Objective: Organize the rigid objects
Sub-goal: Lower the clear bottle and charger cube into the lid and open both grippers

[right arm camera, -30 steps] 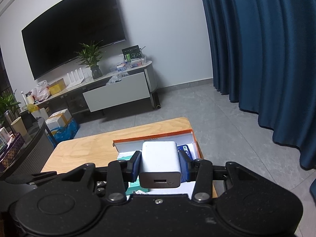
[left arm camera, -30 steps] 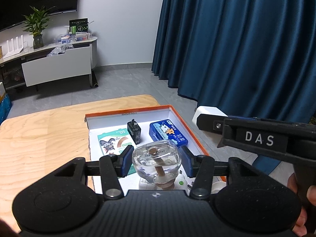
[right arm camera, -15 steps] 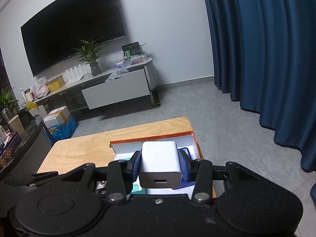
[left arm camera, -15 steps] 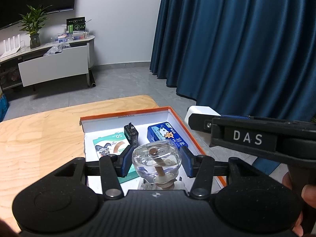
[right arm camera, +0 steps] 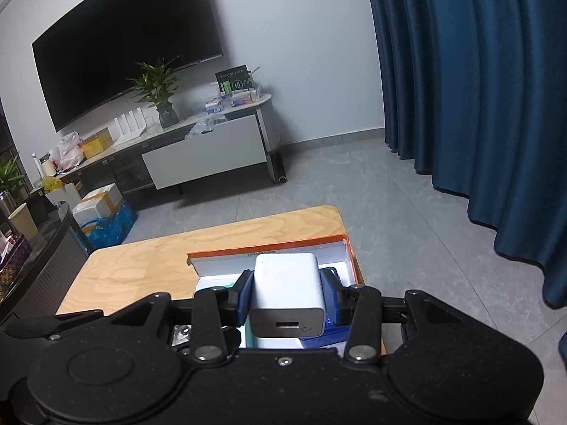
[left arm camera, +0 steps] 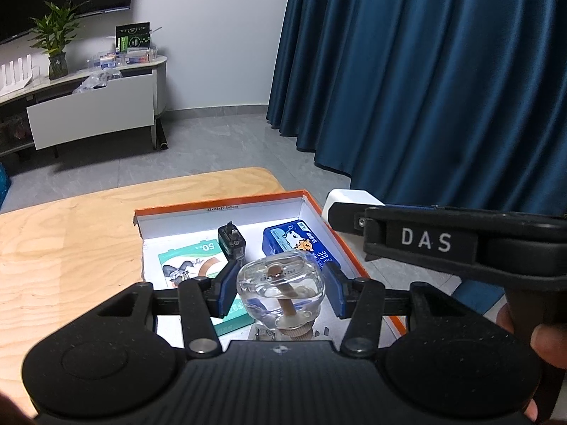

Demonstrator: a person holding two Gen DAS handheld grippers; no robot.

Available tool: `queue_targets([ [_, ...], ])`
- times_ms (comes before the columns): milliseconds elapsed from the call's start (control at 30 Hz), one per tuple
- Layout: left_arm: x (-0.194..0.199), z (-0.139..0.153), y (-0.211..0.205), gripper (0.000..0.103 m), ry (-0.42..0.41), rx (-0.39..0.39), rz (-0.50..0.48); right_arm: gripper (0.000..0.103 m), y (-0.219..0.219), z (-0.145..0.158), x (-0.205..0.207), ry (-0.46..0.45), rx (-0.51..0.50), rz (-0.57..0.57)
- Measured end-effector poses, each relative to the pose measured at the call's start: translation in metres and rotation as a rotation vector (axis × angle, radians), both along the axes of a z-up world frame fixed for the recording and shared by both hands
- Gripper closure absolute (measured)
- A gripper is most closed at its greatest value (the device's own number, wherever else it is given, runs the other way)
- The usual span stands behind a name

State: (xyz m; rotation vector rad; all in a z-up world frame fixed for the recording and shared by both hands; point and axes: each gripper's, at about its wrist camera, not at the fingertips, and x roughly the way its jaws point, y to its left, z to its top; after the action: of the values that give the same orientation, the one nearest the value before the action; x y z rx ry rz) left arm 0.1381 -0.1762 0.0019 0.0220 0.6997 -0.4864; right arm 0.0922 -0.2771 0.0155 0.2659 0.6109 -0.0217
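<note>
Blue pads of my left gripper (left arm camera: 280, 288) clamp a clear bottle (left arm camera: 280, 292) above the orange box (left arm camera: 219, 205), while my right gripper (right arm camera: 287, 295) clamps a white charger (right arm camera: 287, 292) over its right side.

Left tongs (left arm camera: 280, 292) clamped on a clear glass bottle (left arm camera: 280, 288), blue pads pressing both sides, cork-coloured stopper pointing toward the camera. Beneath and beyond, an open orange-rimmed box (left arm camera: 219, 204) sitting on the pale wooden worktop (left arm camera: 63, 248). Inside the box: a black plug adapter (left arm camera: 232, 241) standing upright near the middle, a blue tin (left arm camera: 297, 242) with a cartoon print to its right, a green cartoon packet (left arm camera: 189, 260) lying flat to its left. At the right edge, right tongs (left arm camera: 354, 209) marked "DAS", gripping a white charger (left arm camera: 351, 198) just outside the box's right wall, a person's hand (left arm camera: 531, 340) on the handle. Behind, blue curtain (left arm camera: 425, 88), grey floor, a potted plant (left arm camera: 56, 46) on a low cabinet.
</note>
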Motion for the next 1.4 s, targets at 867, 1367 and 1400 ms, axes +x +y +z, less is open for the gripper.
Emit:
queue_targets([
  [867,0.03,-0.01,-0.006,0.052,0.044,-0.014,0.005,0.05,-0.018,-0.003,0.048,-0.073,0.044,-0.034],
  [1367,0.022,-0.005,-0.009,0.043,0.092,-0.063,-0.023,0.049,-0.027,0.003,-0.003,-0.094,0.044,-0.073],
  [1400,0.021,-0.003,-0.008,0.039,0.09,-0.06,-0.013,0.047,-0.025,0.004,-0.006,-0.097,0.044,-0.071],
])
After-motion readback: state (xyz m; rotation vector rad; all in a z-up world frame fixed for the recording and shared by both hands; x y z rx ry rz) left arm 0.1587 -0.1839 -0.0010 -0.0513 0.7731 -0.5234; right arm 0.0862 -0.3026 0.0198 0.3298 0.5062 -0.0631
